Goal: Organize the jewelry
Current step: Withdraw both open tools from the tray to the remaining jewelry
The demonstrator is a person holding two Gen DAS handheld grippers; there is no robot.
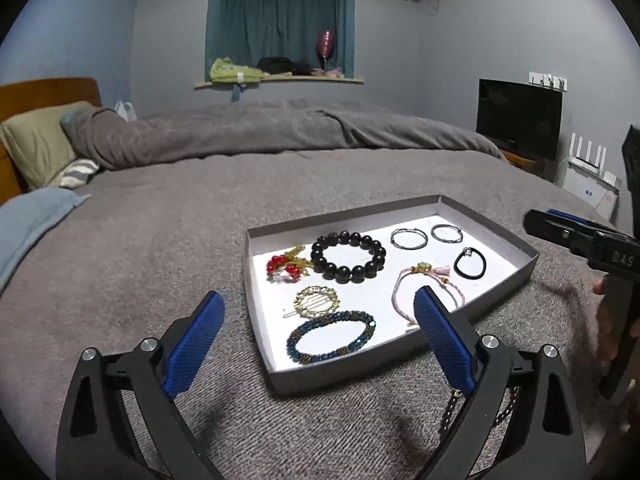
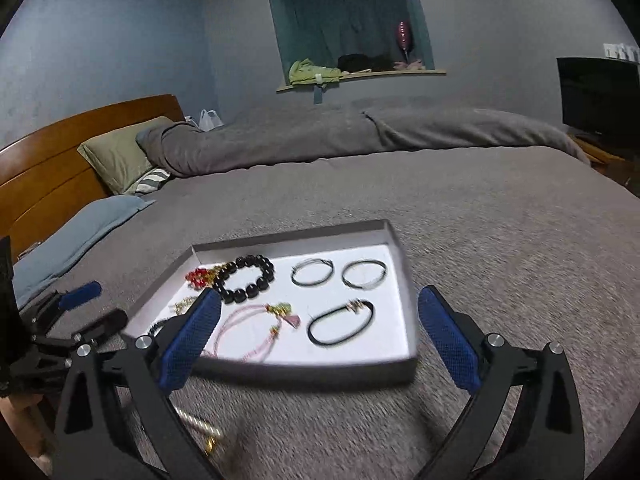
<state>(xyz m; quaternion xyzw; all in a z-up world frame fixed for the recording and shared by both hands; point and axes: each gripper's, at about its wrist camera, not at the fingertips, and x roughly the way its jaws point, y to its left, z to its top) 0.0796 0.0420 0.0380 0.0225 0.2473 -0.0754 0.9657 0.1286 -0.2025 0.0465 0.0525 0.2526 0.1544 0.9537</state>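
Observation:
A grey tray (image 1: pixel 260 328) with a white floor lies on the bed. In it are a black bead bracelet (image 1: pixel 348 256), a red and gold piece (image 1: pixel 286 268), a gold round clip (image 1: pixel 317 301), a blue bead bracelet (image 1: pixel 331 337), a pink cord bracelet (image 1: pixel 428 292), a black hair tie (image 1: pixel 471 264) and two silver hoops (image 1: pixel 409 238). My left gripper (image 1: pixel 320 336) is open and empty above the tray's near edge. My right gripper (image 2: pixel 320 336) is open and empty above the tray (image 2: pixel 412 320). A chain (image 1: pixel 450 408) lies on the bedding by my left gripper; a gold chain (image 2: pixel 200 428) lies under my right gripper.
The grey bedspread (image 1: pixel 160 240) spreads all round the tray. Pillows (image 1: pixel 36 148) and a wooden headboard (image 2: pixel 52 160) are at the left. A rolled duvet (image 1: pixel 280 128) lies at the back. A dark screen (image 1: pixel 520 116) stands at the right.

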